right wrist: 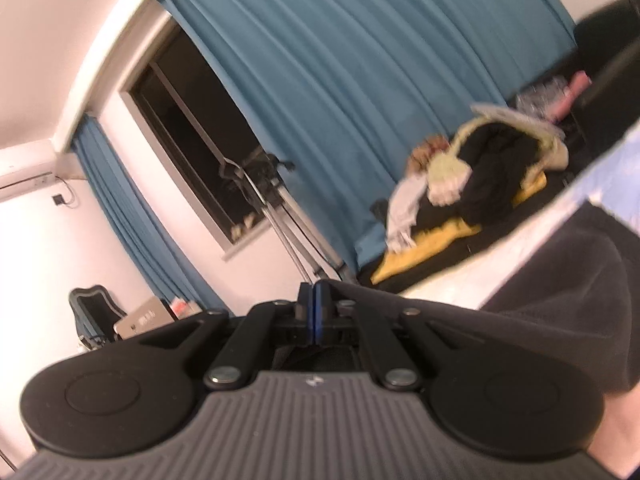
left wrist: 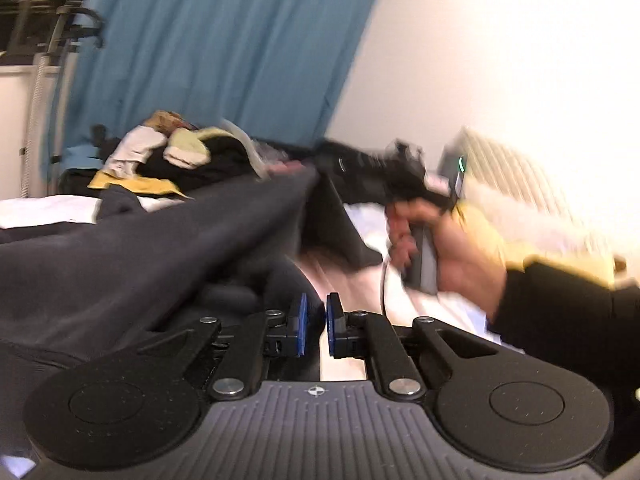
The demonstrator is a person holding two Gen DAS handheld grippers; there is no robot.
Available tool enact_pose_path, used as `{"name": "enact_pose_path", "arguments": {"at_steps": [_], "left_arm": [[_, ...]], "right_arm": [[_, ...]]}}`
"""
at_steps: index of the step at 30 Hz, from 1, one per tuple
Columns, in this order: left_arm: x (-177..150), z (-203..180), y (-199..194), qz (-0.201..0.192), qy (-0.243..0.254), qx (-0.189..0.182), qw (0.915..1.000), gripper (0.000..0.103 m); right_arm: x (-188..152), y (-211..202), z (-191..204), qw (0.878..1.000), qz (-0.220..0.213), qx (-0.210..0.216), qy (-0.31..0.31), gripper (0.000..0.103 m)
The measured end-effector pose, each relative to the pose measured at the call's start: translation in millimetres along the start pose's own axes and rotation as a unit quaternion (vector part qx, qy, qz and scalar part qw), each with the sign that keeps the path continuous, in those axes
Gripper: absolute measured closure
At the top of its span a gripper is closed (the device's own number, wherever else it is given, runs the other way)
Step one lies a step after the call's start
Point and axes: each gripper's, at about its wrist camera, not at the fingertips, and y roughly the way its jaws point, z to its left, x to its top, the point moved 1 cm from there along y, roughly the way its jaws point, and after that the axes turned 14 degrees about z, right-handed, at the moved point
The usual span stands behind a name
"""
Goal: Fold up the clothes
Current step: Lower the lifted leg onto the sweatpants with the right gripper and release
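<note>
One dark garment [left wrist: 152, 248] hangs stretched between two tongs. The left tongs [left wrist: 314, 326] stand narrowly parted with a fold of it, it seems, just behind the pads. The right tongs [right wrist: 315, 312] are closed on its edge, raised and tilted; the right hand [left wrist: 436, 240] grips their handle, blurred. One heap of clothes [right wrist: 472, 176] lies beyond both.

Teal curtains [right wrist: 360, 80] hang across a pale-walled [right wrist: 40, 240] bedroom, drawn back from a dark window [right wrist: 192, 136]. A tripod [right wrist: 280, 208] stands before the glass, an air conditioner [right wrist: 24, 172] is mounted high on the wall, and a radiator [left wrist: 508, 176] lines the far side.
</note>
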Motion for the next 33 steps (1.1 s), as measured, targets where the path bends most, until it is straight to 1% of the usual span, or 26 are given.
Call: {"name": "enact_pose_path", "arguments": {"at_steps": [2,4,5,6,7,9,11,12,13,14,15,16,17,19,20,21,22,23,24,25,26,28,29,30,32,33], "left_arm": [[-1,1,4,-0.015,-0.021,0.024,0.9994,0.087],[-2,-3,12,-0.028,-0.028,0.056,0.9977,0.06],[-7,-10,15,-0.034,-0.034,0.071,0.9964,0.033],[-11,-18,19,-0.041,-0.033,0.082,0.9953,0.025],[-10,-22,24,-0.045,-0.027,0.086,0.9949,0.025],[-13,-39,37,-0.035,0.011,0.094,0.9949,0.025],[-17,-63,60,-0.016,0.068,0.136,0.9882,0.025],[-19,-75,71,-0.006,0.097,0.158,0.9827,0.025],[-21,-80,83,0.008,0.117,0.172,0.978,0.025],[-22,-85,99,0.027,0.136,0.19,0.972,0.025],[-22,-89,117,0.045,0.152,0.217,0.9632,0.025],[-25,-91,138,0.065,0.17,0.26,0.9482,0.025],[-27,-93,159,0.086,0.189,0.305,0.9295,0.025],[-37,-86,188,0.124,0.208,0.355,0.903,0.034],[-40,-79,192,0.137,0.194,0.355,0.9041,0.051],[-42,-71,195,0.149,0.175,0.35,0.9079,0.065],[-41,-65,194,0.149,0.151,0.338,0.9169,0.073],[-38,-61,188,0.137,0.133,0.33,0.9244,0.086],[-34,-61,178,0.118,0.124,0.325,0.9301,0.09],[-29,-61,167,0.098,0.113,0.313,0.9378,0.091],[-23,-57,153,0.08,0.094,0.292,0.9483,0.091],[-12,-46,128,0.053,0.061,0.244,0.9664,0.092],[-8,-41,112,0.034,0.051,0.217,0.9741,0.092],[-5,-35,100,0.016,0.048,0.193,0.9799,0.092],[-6,-21,71,-0.001,0.031,0.139,0.9899,0.092],[-10,-16,57,-0.007,0.034,0.109,0.9934,0.092]], "right_arm": [[-8,10,-7,1.0,0.023,-0.014,0.013,0.101],[-15,17,-12,0.999,0.039,-0.019,0.026,0.101],[-16,19,-12,0.999,0.04,-0.019,0.029,0.101],[-16,18,-9,0.999,0.036,-0.017,0.024,0.101],[-15,17,-6,0.999,0.032,-0.014,0.019,0.101],[-13,15,1,1.0,0.025,-0.009,0.008,0.101],[-12,13,8,1.0,0.016,-0.004,-0.004,0.101],[-11,11,15,1.0,0.009,-0.001,-0.018,0.101],[-9,7,22,0.999,0.0,0.0,-0.033,0.101],[-8,4,27,0.999,-0.009,0.003,-0.04,0.101],[-7,2,28,0.999,-0.016,0.009,-0.04,0.101],[-6,0,30,0.999,-0.024,0.014,-0.039,0.101],[-5,-1,31,0.999,-0.03,0.018,-0.038,0.101],[-3,-2,26,0.999,-0.034,0.018,-0.033,0.101],[-3,-2,23,0.999,-0.036,0.018,-0.031,0.101],[-2,-2,21,0.999,-0.038,0.018,-0.028,0.101],[-1,-2,18,0.999,-0.039,0.017,-0.025,0.101],[3,-1,14,0.999,-0.037,0.012,-0.017,0.101],[10,-1,11,0.999,-0.031,0.01,-0.003,0.101],[16,4,10,1.0,-0.027,0.01,0.005,0.101],[21,9,13,1.0,-0.026,0.006,0.0,0.101],[37,21,26,0.999,-0.026,-0.004,-0.022,0.102],[46,28,38,0.999,-0.029,0.0,-0.035,0.102],[55,35,50,0.998,-0.031,0.004,-0.048,0.102],[74,48,73,0.997,-0.036,0.012,-0.074,0.102],[83,55,85,0.995,-0.039,0.016,-0.087,0.102]]}}
